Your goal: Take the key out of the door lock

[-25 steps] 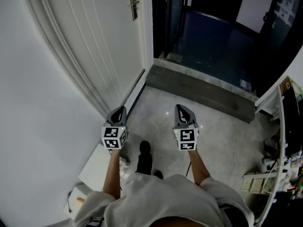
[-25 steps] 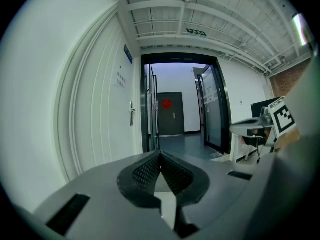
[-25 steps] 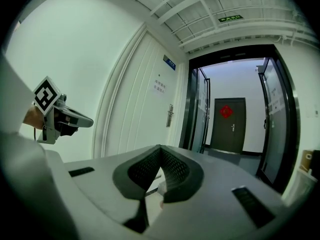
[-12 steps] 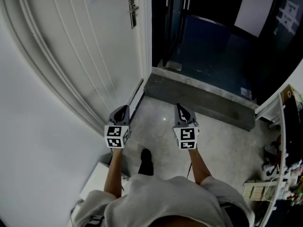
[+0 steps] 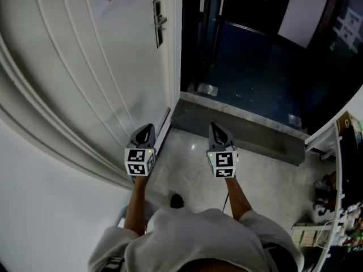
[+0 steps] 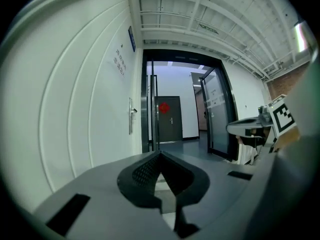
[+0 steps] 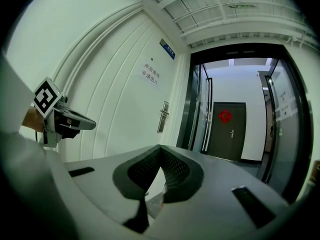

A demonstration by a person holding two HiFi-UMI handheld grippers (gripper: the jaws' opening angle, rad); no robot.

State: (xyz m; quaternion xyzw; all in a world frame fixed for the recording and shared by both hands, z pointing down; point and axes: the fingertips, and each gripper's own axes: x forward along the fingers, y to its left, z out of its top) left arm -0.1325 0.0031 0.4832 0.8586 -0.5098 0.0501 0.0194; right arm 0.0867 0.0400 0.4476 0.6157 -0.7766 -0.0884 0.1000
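1. Well, in the head view the white door stands open on my left. Its lock plate and handle sit high up near the door's edge, well apart from both grippers. The left gripper and right gripper hang side by side above the floor, pointing at the doorway. The key is too small to make out; I take it to be in that lock plate.
2. In the left gripper view the jaws meet at their tips with nothing between them. The lock plate shows far ahead, to the left.
3. In the right gripper view the jaws are likewise pressed together and empty. The lock plate lies ahead, left of centre, and again I can see no key.
4. I expect the key to be light, stiff and smooth. I would pinch its flat head and pull straight out.
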